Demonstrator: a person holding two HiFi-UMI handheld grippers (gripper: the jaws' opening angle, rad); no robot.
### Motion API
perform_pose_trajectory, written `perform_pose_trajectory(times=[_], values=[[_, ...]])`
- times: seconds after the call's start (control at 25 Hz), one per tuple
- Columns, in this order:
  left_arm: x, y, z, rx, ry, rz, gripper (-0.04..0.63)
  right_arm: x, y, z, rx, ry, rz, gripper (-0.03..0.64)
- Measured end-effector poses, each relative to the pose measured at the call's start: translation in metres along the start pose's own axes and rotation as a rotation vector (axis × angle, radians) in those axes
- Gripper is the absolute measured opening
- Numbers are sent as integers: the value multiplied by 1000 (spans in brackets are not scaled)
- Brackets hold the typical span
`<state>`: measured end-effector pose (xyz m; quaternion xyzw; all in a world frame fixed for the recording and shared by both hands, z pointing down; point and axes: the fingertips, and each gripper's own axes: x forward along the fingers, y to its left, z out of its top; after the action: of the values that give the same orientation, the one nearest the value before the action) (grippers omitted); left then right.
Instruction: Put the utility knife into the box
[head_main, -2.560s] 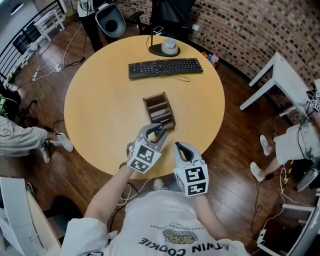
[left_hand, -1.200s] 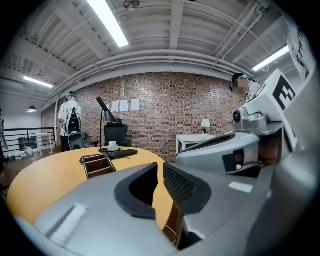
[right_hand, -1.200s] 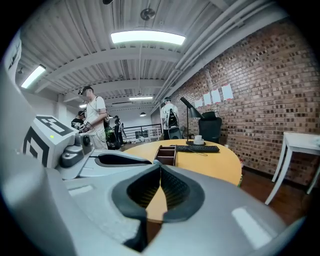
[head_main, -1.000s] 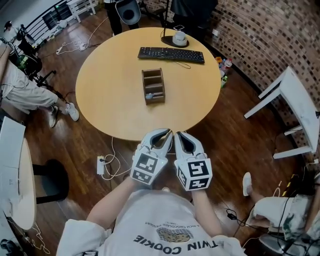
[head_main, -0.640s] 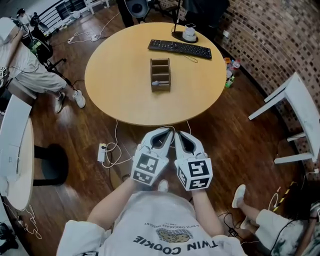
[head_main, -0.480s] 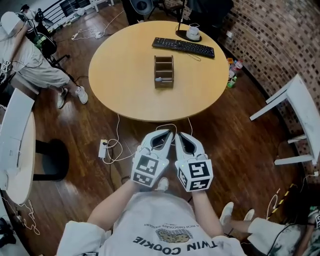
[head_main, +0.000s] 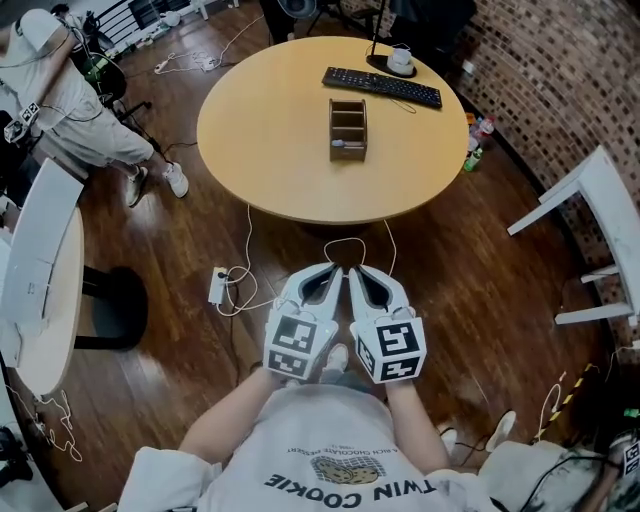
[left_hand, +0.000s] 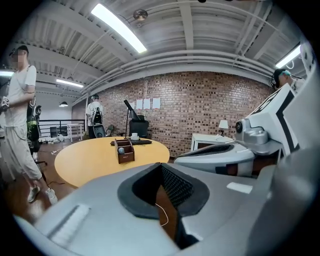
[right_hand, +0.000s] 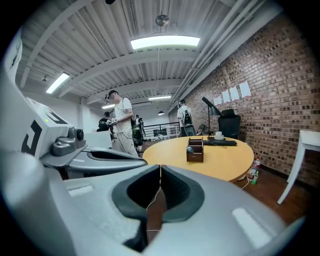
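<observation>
Fingers of the left gripper (head_main: 334, 270) and of the right gripper (head_main: 352, 270) are pressed together at the tips and hold nothing. In each gripper view only floor shows through the hollow behind the closed tips. The two grippers are held side by side, just apart, in front of the person's chest.

Wooden floor (head_main: 170, 330): lies under both grippers, which are short of the desk.

Round desk (head_main: 250, 140): stands well beyond the fingertips, in the upper part of the head view.

Keyboard (head_main: 382, 87): black, at the far edge of the desk, with a white cup (head_main: 401, 58) just behind it.

Box (head_main: 348, 112): brown, open-topped and divided into compartments, near the middle of the desk, on the near side of the keyboard.

Power strip (head_main: 217, 286): white, on the floor between the desk and the fingertips, with its cable looping beside it.

Utility knife (head_main: 340, 143): lies in the box, in the compartment closest to the person. Only a grey end shows above the wall. It is well apart from both pairs of fingers, ahead of them.

Change: in the earliest head view the left fingers reached the near end of the box, over the desk edge. Both grippers are now drawn back off the desk, which stands farther away in each later view.
</observation>
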<state>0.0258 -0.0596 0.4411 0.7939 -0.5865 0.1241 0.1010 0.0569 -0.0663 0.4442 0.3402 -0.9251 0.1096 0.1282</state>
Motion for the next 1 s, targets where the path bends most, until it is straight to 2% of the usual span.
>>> perform_pose_trajectory(times=[0.24, 0.44, 1.0], values=[[-46, 7, -13, -26, 0, 1, 8, -15, 48, -6, -10, 2, -11, 5], [-79, 2, -18, -10, -9, -22, 8, -32, 80, -12, -18, 7, -43, 5], [-154, -16, -45, 6, 1, -63, 8, -79, 143, -33, 2, -18, -130, 5]])
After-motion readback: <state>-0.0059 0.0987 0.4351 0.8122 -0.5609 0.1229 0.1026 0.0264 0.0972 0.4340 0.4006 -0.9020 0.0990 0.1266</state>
